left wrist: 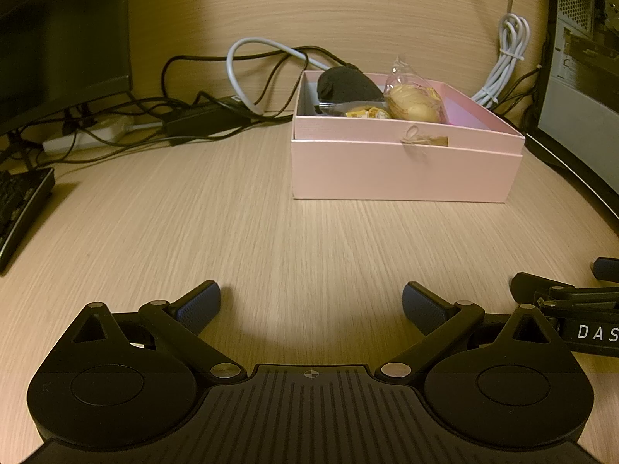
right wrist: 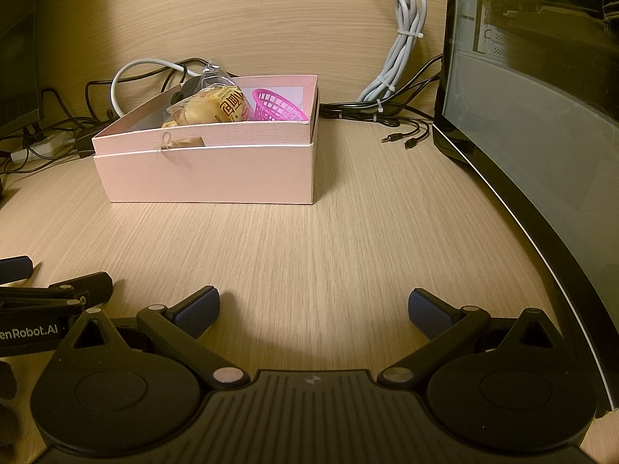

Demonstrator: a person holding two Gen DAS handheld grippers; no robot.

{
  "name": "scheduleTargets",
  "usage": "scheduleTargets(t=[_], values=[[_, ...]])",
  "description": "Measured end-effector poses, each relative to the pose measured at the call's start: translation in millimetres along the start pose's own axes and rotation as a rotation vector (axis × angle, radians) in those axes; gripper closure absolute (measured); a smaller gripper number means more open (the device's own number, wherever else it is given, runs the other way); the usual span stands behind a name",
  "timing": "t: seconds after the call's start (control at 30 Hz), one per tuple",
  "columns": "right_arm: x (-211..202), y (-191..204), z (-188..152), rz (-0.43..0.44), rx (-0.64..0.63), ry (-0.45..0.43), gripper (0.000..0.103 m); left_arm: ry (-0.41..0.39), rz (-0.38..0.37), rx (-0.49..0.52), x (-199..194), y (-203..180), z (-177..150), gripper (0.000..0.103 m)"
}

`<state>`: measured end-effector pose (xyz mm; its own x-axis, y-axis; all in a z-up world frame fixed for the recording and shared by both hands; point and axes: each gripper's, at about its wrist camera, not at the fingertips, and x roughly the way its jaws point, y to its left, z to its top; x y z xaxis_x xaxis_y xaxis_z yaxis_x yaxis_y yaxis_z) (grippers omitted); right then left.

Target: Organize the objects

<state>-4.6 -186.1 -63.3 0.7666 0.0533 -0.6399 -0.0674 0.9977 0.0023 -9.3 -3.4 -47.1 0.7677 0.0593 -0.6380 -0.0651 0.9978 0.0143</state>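
The pink box (right wrist: 205, 172) near the desk's (right wrist: 309, 255) back edge looks light, crushable card; take it low by its walls. Both your left gripper (left wrist: 311, 305) and right gripper (right wrist: 313, 307) gape wide, empty.

Bare desk (right wrist: 309, 239) lies open from both grippers to the pink box (right wrist: 209, 174). A computer case (right wrist: 541, 135) walls the right side; tangled cables (left wrist: 154, 123) crowd the back left, and a keyboard (left wrist: 19, 208), probably, edges the left.
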Motion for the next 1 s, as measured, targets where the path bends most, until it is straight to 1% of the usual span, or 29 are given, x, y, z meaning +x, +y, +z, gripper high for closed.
scheduleTargets(t=[0.7, 1.0], values=[[0.1, 0.5, -0.7, 0.0, 0.0, 0.0, 0.0, -0.001, 0.001, 0.005, 0.7, -1.0, 0.4, 0.0], [0.2, 0.6, -0.8, 0.0, 0.0, -0.001, 0.0, -0.002, -0.018, 0.004, 0.6, 0.1, 0.6, 0.001]])
